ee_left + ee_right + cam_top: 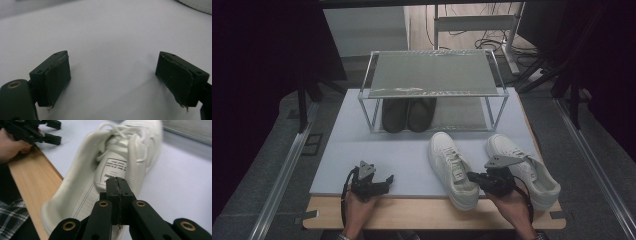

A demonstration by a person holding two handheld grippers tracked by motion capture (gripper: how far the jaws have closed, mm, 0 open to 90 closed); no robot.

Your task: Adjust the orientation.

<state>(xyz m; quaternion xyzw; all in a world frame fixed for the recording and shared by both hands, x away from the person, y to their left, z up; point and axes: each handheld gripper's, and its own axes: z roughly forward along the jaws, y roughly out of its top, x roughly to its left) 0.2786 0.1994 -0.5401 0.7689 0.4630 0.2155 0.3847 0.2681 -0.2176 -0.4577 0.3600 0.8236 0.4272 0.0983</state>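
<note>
under rack point(432, 75): dark shoes point(408, 114), put away. in front of rack: two white shoes point(454, 170), not yet moved. right tongs point(475, 177) clenched, empty, at left shoe. left tongs point(388, 181) released.

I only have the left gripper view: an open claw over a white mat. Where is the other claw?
Observer: The right claw is shut, pointing into the opening of a white shoe.
Reviewer: Is there just one shoe?
Observer: No, a second white shoe lies beside it, on its right in the high view.
Reviewer: Anything farther back?
Observer: A metal rack with a pair of dark shoes beneath its shelf.
</note>
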